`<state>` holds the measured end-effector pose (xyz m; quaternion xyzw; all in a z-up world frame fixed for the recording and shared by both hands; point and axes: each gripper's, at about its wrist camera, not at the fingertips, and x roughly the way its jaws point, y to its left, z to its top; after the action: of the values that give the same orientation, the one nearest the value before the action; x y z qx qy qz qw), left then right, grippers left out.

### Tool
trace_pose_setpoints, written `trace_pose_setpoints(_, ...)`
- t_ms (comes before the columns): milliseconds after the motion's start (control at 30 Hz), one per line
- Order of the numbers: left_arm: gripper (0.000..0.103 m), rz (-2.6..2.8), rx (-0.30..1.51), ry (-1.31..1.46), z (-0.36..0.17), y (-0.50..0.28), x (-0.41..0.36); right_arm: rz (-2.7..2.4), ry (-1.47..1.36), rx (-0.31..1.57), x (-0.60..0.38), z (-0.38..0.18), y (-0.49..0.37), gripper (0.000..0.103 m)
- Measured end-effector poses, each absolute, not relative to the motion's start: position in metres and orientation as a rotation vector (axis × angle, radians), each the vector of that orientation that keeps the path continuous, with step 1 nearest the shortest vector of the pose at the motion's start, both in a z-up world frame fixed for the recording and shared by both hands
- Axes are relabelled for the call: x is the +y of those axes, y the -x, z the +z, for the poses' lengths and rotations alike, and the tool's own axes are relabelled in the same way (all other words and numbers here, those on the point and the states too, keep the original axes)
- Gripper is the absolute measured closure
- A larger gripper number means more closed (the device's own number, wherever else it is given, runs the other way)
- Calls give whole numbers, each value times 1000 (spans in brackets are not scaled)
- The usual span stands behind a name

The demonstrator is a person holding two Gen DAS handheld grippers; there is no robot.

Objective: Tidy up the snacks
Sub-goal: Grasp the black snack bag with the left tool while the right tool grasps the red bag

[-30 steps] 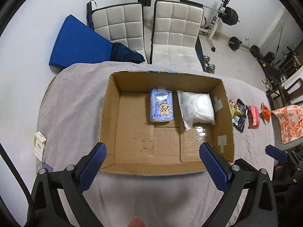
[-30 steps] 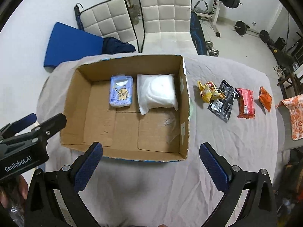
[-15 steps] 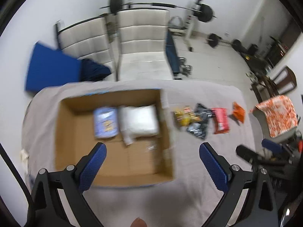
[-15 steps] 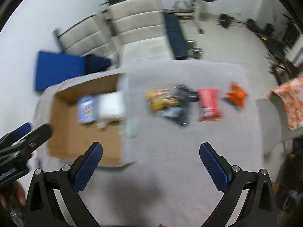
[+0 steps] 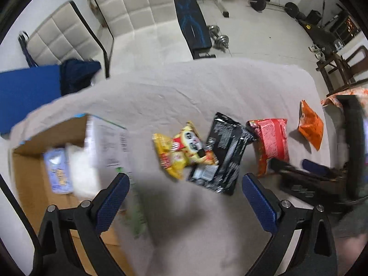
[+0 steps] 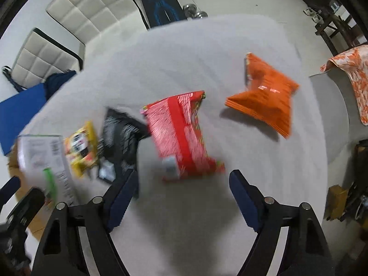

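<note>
Several snack packs lie in a row on the grey tablecloth: a yellow pack (image 5: pixel 184 148), a black pack (image 5: pixel 226 156), a red pack (image 5: pixel 271 141) and an orange pack (image 5: pixel 309 124). My left gripper (image 5: pixel 186 202) is open, just short of the yellow and black packs. My right gripper (image 6: pixel 181 195) is open too, close above the near end of the red pack (image 6: pixel 181 135), with the orange pack (image 6: pixel 264 96) to its right. A cardboard box (image 5: pixel 34 174) at the left holds a blue packet (image 5: pixel 56 172) and a white bag (image 5: pixel 80 172).
Two white padded chairs (image 5: pixel 135 7) and gym weights (image 5: pixel 218 40) stand beyond the table's far edge. A blue mat (image 5: pixel 25 92) lies at the left. An orange patterned cloth (image 6: pixel 352 78) hangs on a chair at the right.
Both grippers have swung right, away from the box, and come down closer to the row of snacks. The box has slid to the left edge of both views. Both stay open.
</note>
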<state>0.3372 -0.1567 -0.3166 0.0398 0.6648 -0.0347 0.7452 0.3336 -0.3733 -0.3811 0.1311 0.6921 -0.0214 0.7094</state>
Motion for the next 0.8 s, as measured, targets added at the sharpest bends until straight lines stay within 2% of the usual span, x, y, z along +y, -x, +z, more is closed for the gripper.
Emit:
trace_pose_setpoints(100,3,-69,1501,-67,-334,-340,-164,-38,-247,1577,-368,-410,-351,39)
trace_pose_setpoints(267,3,-74,1610,17,-367,-322,-170,-16,-273,1630,-381,-423,-353,55)
trace_pose_setpoints(400,3,-72,1671,30,-399,-320,-181,-23,-207,1652,-393,-417,-335,55)
trace_pose_setpoints(600,3,-54,1657,35,-421,-343,-189,-30,-256,1674,-415,-426,-322,54)
trace_pose_setpoints(733,3,-46,1650,87,-428,-357,-186,-29,-307,1692,-420,-436,-324,39)
trace_pose_setpoints(800,6,-53,1647,80,-432,-360,-190,-31,-316,1692,-419,-441,-325,39)
